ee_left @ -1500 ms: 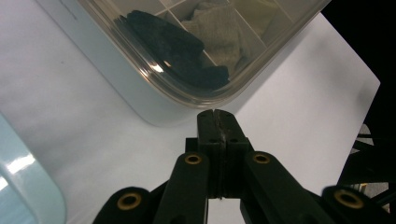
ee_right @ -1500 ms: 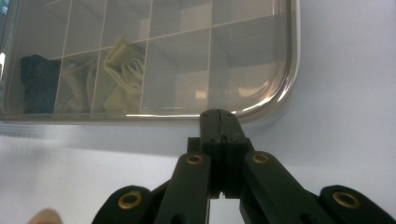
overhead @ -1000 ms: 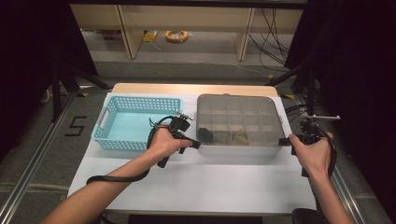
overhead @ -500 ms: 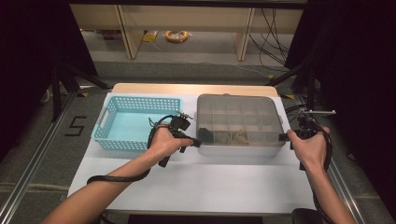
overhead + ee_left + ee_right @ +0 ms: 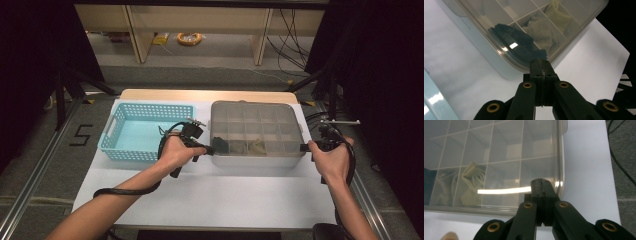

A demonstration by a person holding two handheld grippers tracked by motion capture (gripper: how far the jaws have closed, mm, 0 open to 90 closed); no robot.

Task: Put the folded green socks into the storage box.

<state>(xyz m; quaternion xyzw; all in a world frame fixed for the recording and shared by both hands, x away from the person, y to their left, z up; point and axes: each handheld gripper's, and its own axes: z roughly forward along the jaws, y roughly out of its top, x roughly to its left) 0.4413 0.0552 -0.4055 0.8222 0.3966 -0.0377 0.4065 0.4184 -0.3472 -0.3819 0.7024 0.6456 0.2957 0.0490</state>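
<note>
A: From the high view, what sits on the white surface [image 5: 240, 195]?

B: A light blue perforated basket [image 5: 145, 131] on the left and a clear lidded compartment box [image 5: 256, 131] on the right, side by side. The left tool [image 5: 209, 149] is at the box's near left corner, the right tool [image 5: 303, 148] at its near right corner, each held in a hand.

A: Anything in the box?

B: Cloth pieces in its front row; I make out something dark and something pale there. The basket looks bare inside, with the left tool's cable looping over its near right corner.

A: And the left gripper view?

B: The left tool [image 5: 541, 65] has its jaws pressed together, nothing between them, with the tips right at the rounded edge of the box lid [image 5: 506, 47]. Whether they touch it I cannot tell. Through the lid I see a dark cloth [image 5: 516, 37], a whitish cloth [image 5: 541, 32] in the next cell, and a yellowish cloth [image 5: 560, 13] beyond that.

A: The right gripper view?

B: The right tool [image 5: 541, 185] is likewise closed tight on nothing, tips at the lid's corner [image 5: 560, 170]. A yellowish cloth [image 5: 472, 182] lies folded in a front cell; the nearer cells by the tool look bare. A fingertip [image 5: 449, 236] shows at the bottom left.
</note>
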